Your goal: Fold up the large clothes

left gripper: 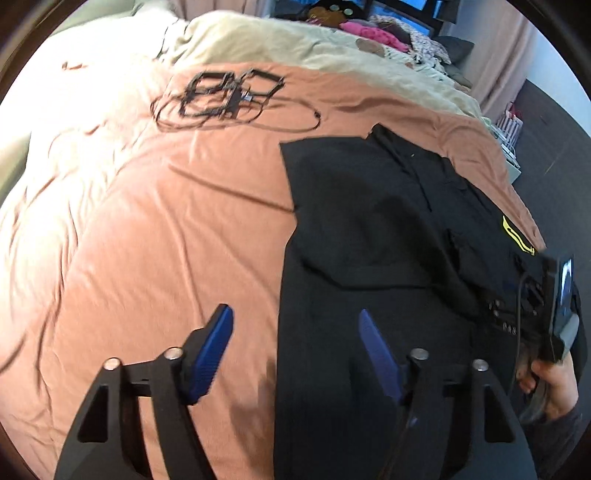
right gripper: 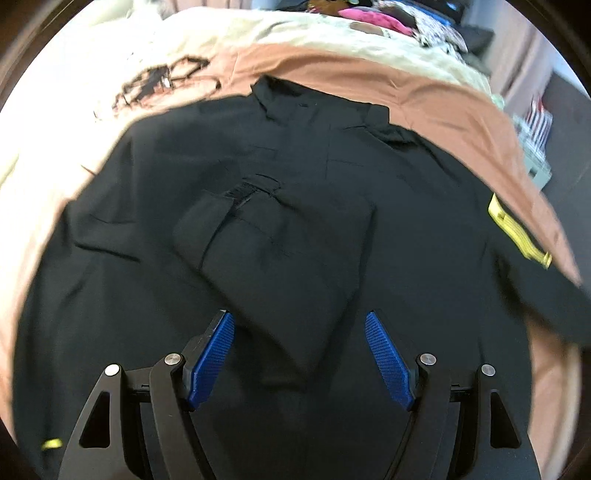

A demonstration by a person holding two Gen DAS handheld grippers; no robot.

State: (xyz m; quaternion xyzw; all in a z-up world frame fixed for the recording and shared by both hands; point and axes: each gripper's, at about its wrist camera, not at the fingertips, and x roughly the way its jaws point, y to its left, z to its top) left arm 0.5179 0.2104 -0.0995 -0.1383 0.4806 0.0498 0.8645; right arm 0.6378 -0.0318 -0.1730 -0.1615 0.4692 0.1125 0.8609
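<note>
The large black fabric garment [right gripper: 295, 229] lies spread flat on the bed, over a terracotta-orange cotton sheet [left gripper: 166, 229], with its collar toward the far side and one sleeve folded in across its middle, the cuff pointing left in the right wrist view. A yellow patch [right gripper: 517, 236] sits on the sleeve at its right edge, and a small yellow mark shows near its lower left hem.

Going left to right in the left wrist view: washed-out pale bedding, then a tangle of black cable and black frame-like pieces [left gripper: 229, 98] lying on the sheet well apart from the garment, then a rumpled cream blanket [left gripper: 295, 40] behind it, then a heap of pink and patterned clothes [left gripper: 384, 33] at the far edge of the bed. At far right stands a striped pink-and-white container on the dark floor [left gripper: 511, 123]; its contents cannot be made out.

The left gripper [left gripper: 295, 350] hovers over the garment's left edge, jaws wide apart and holding nothing. The right gripper [right gripper: 299, 354] hangs above the folded sleeve, jaws likewise wide and empty; the person's right hand [left gripper: 550, 384] grips its handle.
</note>
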